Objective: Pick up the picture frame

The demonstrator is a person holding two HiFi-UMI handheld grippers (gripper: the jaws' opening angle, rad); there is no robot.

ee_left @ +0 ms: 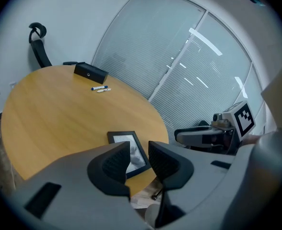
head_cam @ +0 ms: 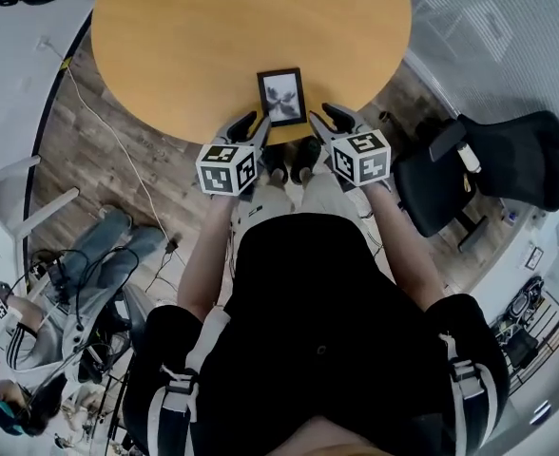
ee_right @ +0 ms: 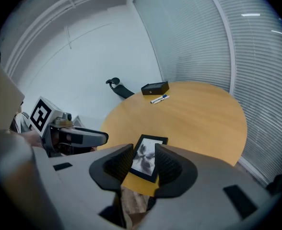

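A black picture frame (head_cam: 282, 96) with a grey print lies flat on the round wooden table (head_cam: 194, 46), close to the table's near edge. My left gripper (head_cam: 248, 126) hangs just off that edge, left of the frame, jaws open and empty. My right gripper (head_cam: 334, 119) mirrors it to the frame's right, also open and empty. In the left gripper view the frame (ee_left: 122, 139) shows beyond the gap of the left gripper (ee_left: 138, 158). In the right gripper view the frame (ee_right: 147, 155) lies past the right gripper (ee_right: 143, 164). Neither touches the frame.
A black box (ee_left: 90, 72) and two markers (ee_left: 100, 88) lie at the table's far side. Black office chairs stand at the right (head_cam: 493, 164) and behind the table (ee_left: 38, 47). A person (head_cam: 80, 274) sits on the floor at the left, near cables.
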